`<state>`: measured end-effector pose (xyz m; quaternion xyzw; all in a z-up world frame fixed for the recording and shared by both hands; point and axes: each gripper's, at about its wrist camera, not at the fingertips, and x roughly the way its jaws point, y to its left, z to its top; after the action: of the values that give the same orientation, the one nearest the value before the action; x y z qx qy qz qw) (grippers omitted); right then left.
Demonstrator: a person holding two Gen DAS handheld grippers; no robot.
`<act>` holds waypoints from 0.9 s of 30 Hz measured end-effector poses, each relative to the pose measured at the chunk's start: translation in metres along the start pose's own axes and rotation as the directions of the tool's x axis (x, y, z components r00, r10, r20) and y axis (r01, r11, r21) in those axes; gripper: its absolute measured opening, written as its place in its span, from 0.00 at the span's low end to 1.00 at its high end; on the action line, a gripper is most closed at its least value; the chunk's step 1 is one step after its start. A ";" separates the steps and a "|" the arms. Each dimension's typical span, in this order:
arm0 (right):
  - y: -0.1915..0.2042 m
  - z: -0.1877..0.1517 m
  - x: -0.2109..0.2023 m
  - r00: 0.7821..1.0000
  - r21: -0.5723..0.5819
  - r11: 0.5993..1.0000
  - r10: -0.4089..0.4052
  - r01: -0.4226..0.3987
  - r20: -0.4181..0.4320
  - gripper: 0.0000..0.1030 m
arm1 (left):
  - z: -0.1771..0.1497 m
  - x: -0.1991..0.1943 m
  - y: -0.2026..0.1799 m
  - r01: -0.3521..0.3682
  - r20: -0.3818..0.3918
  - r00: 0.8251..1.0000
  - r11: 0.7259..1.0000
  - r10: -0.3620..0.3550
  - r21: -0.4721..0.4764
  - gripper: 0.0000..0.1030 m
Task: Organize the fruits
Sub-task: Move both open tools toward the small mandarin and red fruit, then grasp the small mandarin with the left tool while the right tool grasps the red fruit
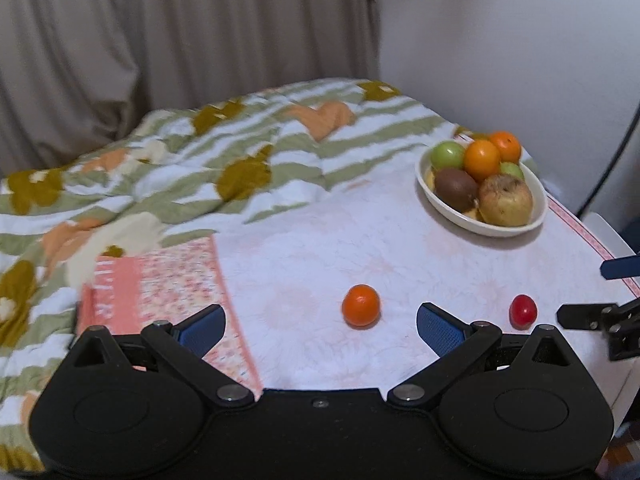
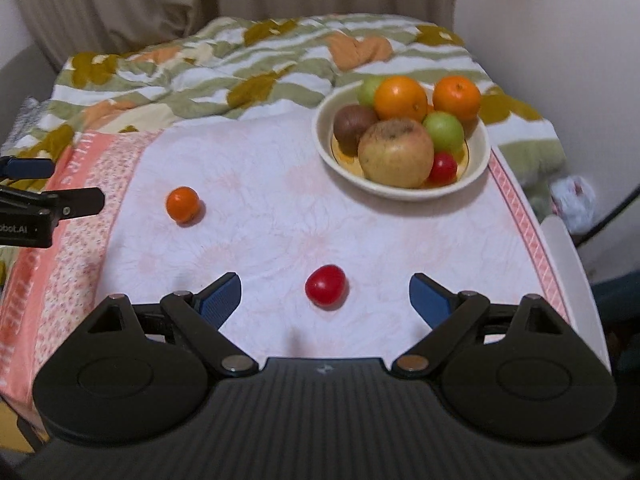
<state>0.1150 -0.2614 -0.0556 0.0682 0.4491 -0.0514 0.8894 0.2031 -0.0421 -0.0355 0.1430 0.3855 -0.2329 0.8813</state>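
Beige curtain (image 2: pixel 120 0) bkgd, white-pink floral cloth (image 2: pixel 280 220) w/ cream fruit bowl (image 2: pixel 400 194), small orange mandarin (image 1: pixel 361 305), red tomato (image 2: pixel 325 285) loose, left gripper (image 1: pixel 320 326) & right gripper (image 2: pixel 325 300) both spread wide, empty

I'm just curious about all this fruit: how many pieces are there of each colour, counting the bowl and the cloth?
Orange: 3, two in the bowl and one loose orange fruit.
Green: 2, both in the bowl.
Red: 2, one in the bowl, one loose red fruit.
Brown: 1.
Yellowish apple: 1.
Total: 9.
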 end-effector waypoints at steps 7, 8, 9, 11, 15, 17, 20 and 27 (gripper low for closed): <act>0.016 -0.002 0.021 0.996 0.078 0.994 -0.073 0.077 -0.046 1.00 | 0.009 0.056 -0.002 0.131 -0.090 0.988 0.990 -0.126 0.060 0.89; 0.018 -0.003 0.023 0.995 0.082 0.993 -0.081 0.085 -0.051 1.00 | 0.011 0.064 -0.002 0.141 -0.104 0.986 0.987 -0.133 0.071 0.86; 0.019 -0.003 0.025 0.994 0.084 0.992 -0.087 0.092 -0.059 1.00 | 0.011 0.071 -0.003 0.149 -0.117 0.983 0.986 -0.140 0.080 0.84; 0.021 -0.005 0.030 0.992 0.087 0.991 -0.100 0.106 -0.073 1.00 | 0.012 0.082 -0.004 0.168 -0.135 0.979 0.982 -0.155 0.089 0.74; 0.019 -0.004 0.039 0.990 0.093 0.989 -0.109 0.117 -0.086 1.00 | 0.012 0.101 -0.006 0.189 -0.169 0.971 0.977 -0.171 0.096 0.62; 0.017 -0.003 0.044 0.991 0.102 0.988 -0.104 0.113 -0.089 0.94 | 0.011 0.106 -0.008 0.197 -0.184 0.967 0.975 -0.177 0.098 0.53; 0.015 -0.001 0.051 0.991 0.113 0.988 -0.094 0.105 -0.097 0.89 | 0.010 0.111 -0.010 0.199 -0.199 0.964 0.974 -0.175 0.110 0.39; 0.015 0.001 0.064 0.990 0.106 0.990 -0.079 0.091 -0.117 0.78 | 0.010 0.113 -0.010 0.194 -0.192 0.967 0.974 -0.170 0.113 0.37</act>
<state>0.1558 -0.2483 -0.1057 0.1013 0.4976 -0.1103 0.8544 0.2712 -0.0883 -0.1140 0.1850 0.4593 -0.3239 0.8062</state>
